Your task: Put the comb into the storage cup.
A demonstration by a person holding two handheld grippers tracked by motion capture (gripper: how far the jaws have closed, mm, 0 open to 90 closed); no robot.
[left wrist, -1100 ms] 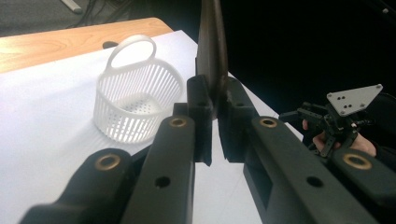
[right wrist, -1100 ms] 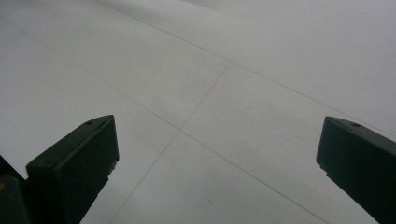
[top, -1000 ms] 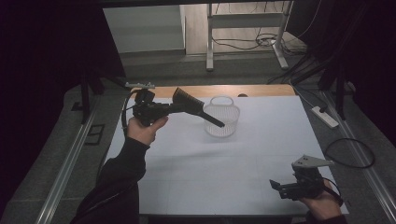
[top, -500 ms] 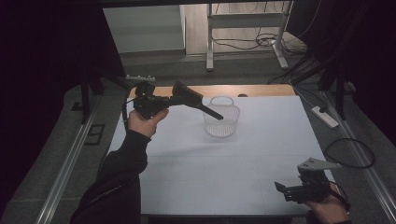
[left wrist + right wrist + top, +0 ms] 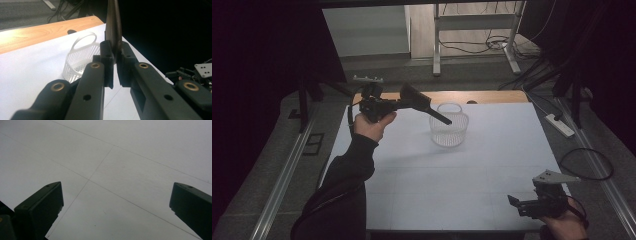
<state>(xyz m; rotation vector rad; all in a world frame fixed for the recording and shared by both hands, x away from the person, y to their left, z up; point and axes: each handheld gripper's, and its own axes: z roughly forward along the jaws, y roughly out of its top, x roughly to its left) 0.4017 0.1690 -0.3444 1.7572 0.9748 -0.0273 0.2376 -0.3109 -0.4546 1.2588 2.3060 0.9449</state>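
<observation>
White paper-covered table [image 5: 422, 190] is lying mostly bare. White slotted plastic basket [image 5: 449, 125] is sitting toward its far edge. My left gripper [image 5: 113, 53] is clamping a flat dark blade-like tool [image 5: 424, 105] above the basket; probably unplaced yet. My right gripper [image 5: 519, 204] is idling wide.
</observation>
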